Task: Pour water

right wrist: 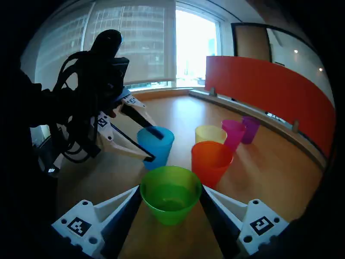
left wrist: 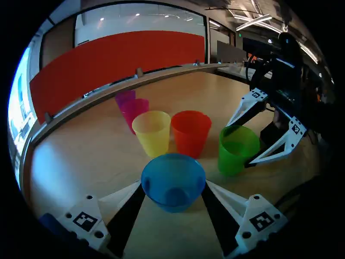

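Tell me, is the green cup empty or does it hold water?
Partly filled. The green cup stands upright, and what looks like a liquid surface shows low inside it, well below the rim.

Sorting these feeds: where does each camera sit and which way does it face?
Left gripper view: rides the left gripper, facing the red panel over the blue cup; own fingers flank it.
Right gripper view: rides the right gripper, facing the windows over the green cup; own fingers flank it.
Shared: both grippers, all six cups, the red panel.
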